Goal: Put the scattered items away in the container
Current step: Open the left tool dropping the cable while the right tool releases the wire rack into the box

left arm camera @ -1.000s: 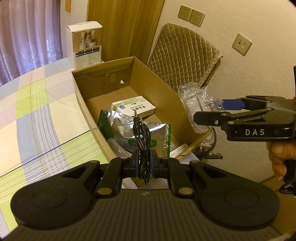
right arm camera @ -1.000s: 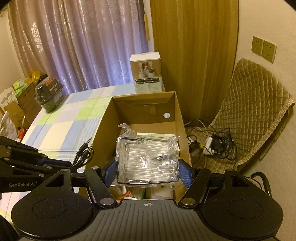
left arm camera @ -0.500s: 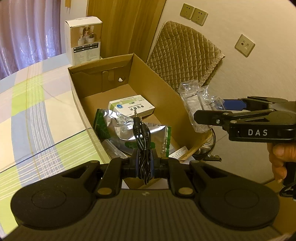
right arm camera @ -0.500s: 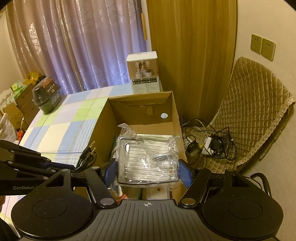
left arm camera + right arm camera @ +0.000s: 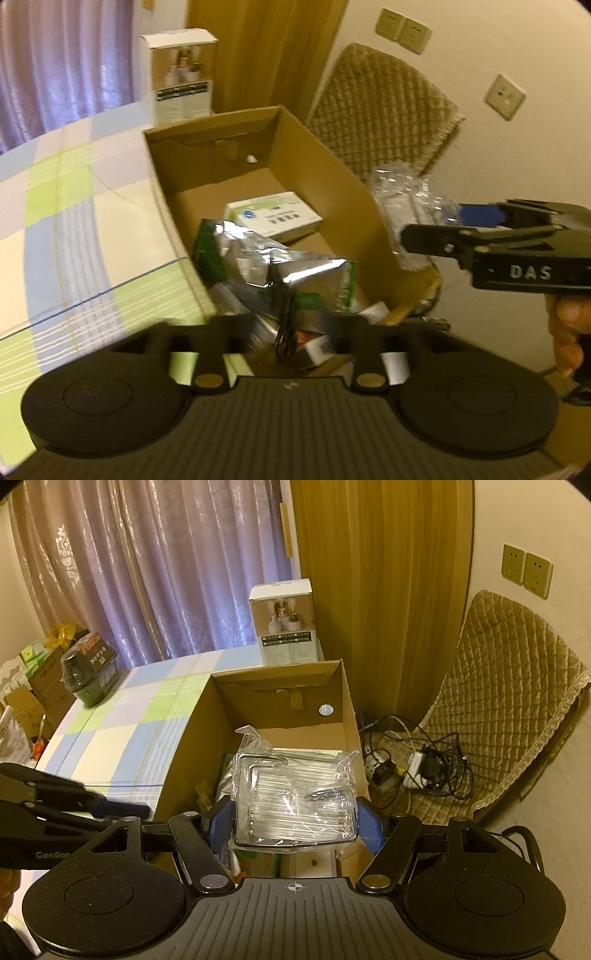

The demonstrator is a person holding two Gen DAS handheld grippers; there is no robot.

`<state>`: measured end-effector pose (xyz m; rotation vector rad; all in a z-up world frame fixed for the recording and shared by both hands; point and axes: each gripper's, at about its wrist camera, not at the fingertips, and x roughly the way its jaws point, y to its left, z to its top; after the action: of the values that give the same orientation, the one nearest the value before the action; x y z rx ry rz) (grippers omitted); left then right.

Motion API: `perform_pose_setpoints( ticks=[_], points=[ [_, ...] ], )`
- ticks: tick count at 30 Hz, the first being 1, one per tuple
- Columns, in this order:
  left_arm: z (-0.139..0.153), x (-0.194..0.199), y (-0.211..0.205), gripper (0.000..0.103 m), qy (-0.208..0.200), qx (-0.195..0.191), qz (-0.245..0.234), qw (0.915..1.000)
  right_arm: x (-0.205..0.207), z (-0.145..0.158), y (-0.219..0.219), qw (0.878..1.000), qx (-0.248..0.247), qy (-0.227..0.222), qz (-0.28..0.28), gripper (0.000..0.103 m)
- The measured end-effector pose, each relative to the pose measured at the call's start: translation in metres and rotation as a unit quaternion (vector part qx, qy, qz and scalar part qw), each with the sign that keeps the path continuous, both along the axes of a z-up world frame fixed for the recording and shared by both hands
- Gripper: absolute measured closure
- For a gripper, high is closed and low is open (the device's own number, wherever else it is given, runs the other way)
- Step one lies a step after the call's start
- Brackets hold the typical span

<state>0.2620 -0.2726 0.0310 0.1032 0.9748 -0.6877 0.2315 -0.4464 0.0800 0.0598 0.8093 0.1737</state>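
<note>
**Left gripper lets the cable go over the box**

The left gripper (image 5: 286,328) now has its jaws wide apart, where half a second ago they were pressed together on the black audio cable (image 5: 282,314). The cable hangs loose in the gap and touches neither finger, with its lower end at the foil packets (image 5: 295,266) inside the cardboard box (image 5: 321,177); the picture is blurred, so I cannot tell if it is falling or already lying there. I judge that this item is delivered.

The right gripper (image 5: 293,823) is clamped, as before, on the clear plastic packet (image 5: 295,797), its blue pads (image 5: 369,829) touching both sides. It holds the packet over the near right part of the box, above the rim. A white medicine box (image 5: 273,218) lies further back inside. What remains, I think, is to release the packet too. The checked tablecloth (image 5: 122,734) beside the box shows no other small loose things nearby.
</note>
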Motion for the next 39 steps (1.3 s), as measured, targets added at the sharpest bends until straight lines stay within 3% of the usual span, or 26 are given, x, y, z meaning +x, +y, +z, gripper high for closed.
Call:
perform_pose_setpoints(
  ticks=[2, 16, 39],
  points=[
    [0.000, 0.001, 0.002, 0.051, -0.001, -0.001, -0.001, 1.0000, 0.001, -0.001, 0.000, 1.000, 0.000, 0.000, 0.000, 0.032],
    [0.000, 0.002, 0.013, 0.051, 0.001, -0.003, 0.007, 1.0000, 0.001, -0.003, 0.005, 1.000, -0.001, 0.002, 0.006, 0.032],
    [-0.006, 0.003, 0.043, 0.039, 0.008, 0.002, 0.028, 0.9996, 0.015, -0.005, 0.029, 1.000, 0.002, 0.008, 0.029, 0.032]
  ],
)
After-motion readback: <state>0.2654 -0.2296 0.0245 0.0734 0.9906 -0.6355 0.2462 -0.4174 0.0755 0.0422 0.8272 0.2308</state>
